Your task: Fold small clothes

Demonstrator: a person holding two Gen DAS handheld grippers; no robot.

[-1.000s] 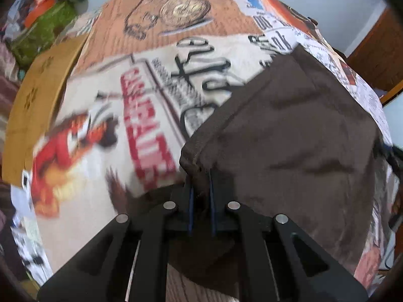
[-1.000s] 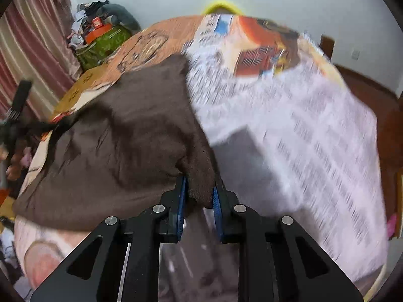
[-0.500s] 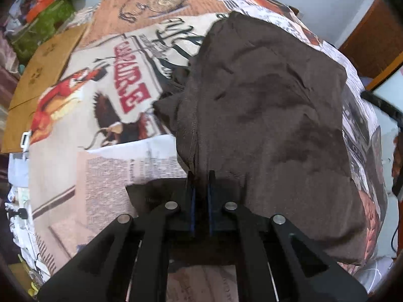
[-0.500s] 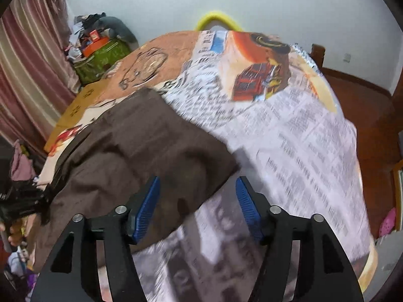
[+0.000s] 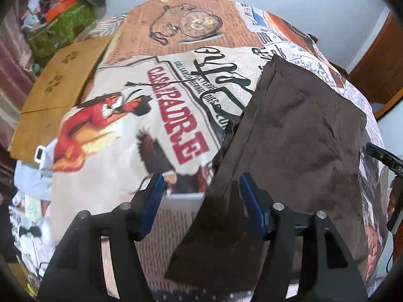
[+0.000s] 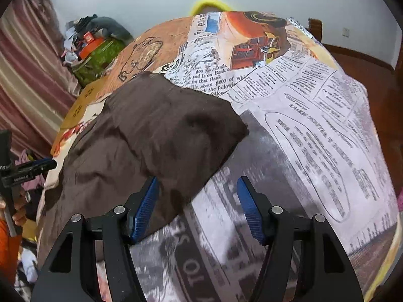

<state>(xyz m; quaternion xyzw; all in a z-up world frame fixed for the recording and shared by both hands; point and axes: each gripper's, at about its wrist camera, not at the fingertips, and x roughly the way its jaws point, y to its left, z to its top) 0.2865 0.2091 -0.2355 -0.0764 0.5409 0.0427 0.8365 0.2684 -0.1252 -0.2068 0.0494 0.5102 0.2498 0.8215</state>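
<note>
A dark brown garment [image 5: 289, 146] lies folded on the table's newspaper-print cloth [image 5: 121, 151]. My left gripper [image 5: 201, 186] hovers over the garment's near left edge. Its jaws are opening, and the fabric lies below and between them with neither blue pad pressing on it. In the right wrist view the same brown garment [image 6: 151, 130] spreads to the left. My right gripper [image 6: 197, 186] stands open above its near right edge; the left pad is over the cloth and the right pad over bare print. Nothing is held.
A cardboard sheet [image 5: 58, 95] lies at the table's left edge. Behind it is a green bag with clutter [image 5: 60, 25]. A striped curtain [image 6: 27, 75] hangs at the left, and a yellow chair back [image 6: 209, 5] stands beyond the far edge. Wooden floor [image 6: 365, 58] shows to the right.
My left gripper has let go of the garment's edge, spread its jaws and drawn back. The right gripper opened earlier and dropped its corner; the garment now lies flat.
</note>
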